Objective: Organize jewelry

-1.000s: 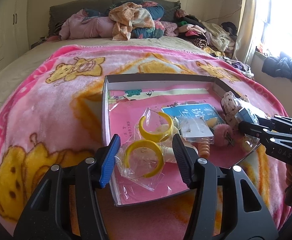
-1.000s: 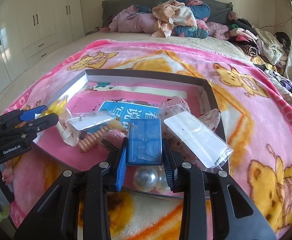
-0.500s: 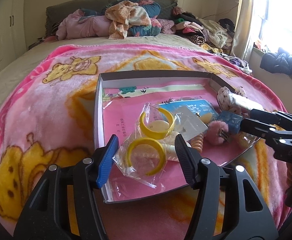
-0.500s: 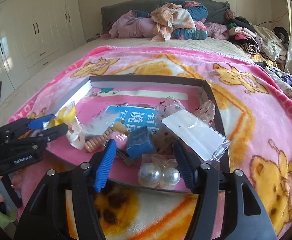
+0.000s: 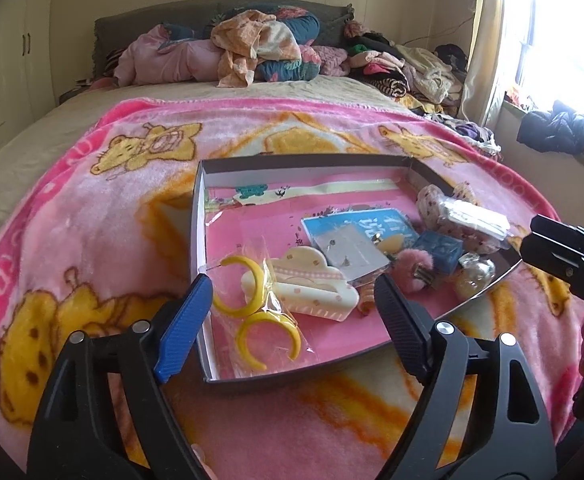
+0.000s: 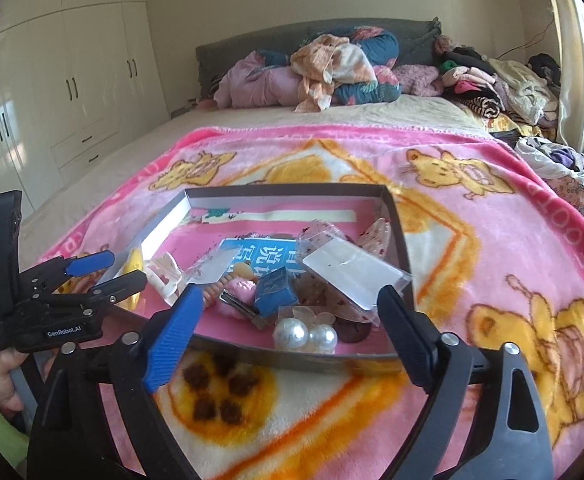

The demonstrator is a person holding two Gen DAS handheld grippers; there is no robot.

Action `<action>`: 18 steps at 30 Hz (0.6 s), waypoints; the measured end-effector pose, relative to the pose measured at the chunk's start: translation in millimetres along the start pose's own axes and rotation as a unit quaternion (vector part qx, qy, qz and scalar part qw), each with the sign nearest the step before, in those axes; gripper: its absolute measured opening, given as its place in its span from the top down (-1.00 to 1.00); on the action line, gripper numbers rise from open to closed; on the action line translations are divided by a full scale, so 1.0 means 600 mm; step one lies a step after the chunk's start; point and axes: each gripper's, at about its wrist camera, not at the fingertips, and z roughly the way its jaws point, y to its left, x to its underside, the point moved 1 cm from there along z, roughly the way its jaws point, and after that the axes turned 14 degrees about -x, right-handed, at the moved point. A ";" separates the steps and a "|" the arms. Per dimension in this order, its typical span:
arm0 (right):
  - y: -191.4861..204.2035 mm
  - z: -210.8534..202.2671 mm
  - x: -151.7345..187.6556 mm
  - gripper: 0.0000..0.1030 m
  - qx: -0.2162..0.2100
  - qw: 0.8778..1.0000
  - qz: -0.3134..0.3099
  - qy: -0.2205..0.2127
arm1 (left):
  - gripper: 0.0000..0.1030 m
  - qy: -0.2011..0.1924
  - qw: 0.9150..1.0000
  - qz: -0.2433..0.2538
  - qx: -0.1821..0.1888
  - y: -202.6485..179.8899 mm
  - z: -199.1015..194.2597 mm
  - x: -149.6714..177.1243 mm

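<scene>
A shallow dark-rimmed tray [image 5: 300,159] [image 6: 284,190] with a pink floor lies on the pink bear blanket. In its near left corner lies a clear bag of yellow hoop earrings [image 5: 252,312], beside a cream cloud-shaped hair clip [image 5: 308,284]. My left gripper [image 5: 292,284] [image 6: 126,268] hovers over them; its jaws are opening and press on nothing. A small blue box [image 6: 275,291] [image 5: 438,250] lies tipped in the tray near two pearl pieces [image 6: 306,334]. My right gripper [image 6: 291,294] [image 5: 532,236] stands just short of the tray's near edge, its jaws opening and touching nothing.
The tray also holds a clear flat packet [image 6: 354,270], a blue booklet [image 5: 356,224], a pink pompom [image 5: 414,268] and an orange coil tie. Piled clothes [image 6: 332,68] lie at the bed's head. Wardrobes [image 6: 52,92] stand left, and a window [image 5: 564,20] is at the right.
Both pairs of jaws have widened. The earring bag has dropped from between the left fingers into the tray. The blue box has left the right fingers, and the right gripper has drawn back and up.
</scene>
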 end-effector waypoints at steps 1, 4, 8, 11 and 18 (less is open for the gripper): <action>0.000 -0.005 0.000 -0.75 0.000 1.000 0.000 -0.003 | -0.53 -0.002 1.000 0.000 0.000 -0.002 -0.007 -0.001; 0.000 -0.023 0.002 -0.78 0.004 1.000 0.002 -0.012 | -0.65 -0.007 1.000 -0.001 -0.002 -0.004 -0.022 -0.003; 0.001 -0.046 0.006 -0.82 0.008 1.000 0.004 -0.023 | -0.75 -0.013 1.000 -0.004 0.000 -0.008 -0.042 -0.006; 0.001 -0.061 0.009 -0.84 0.012 0.999 0.004 -0.030 | -0.77 -0.012 1.000 -0.015 0.008 -0.011 -0.058 -0.007; -0.001 -0.093 0.015 -0.85 0.014 0.999 0.016 -0.049 | -0.77 -0.026 0.999 -0.016 0.012 -0.028 -0.095 -0.006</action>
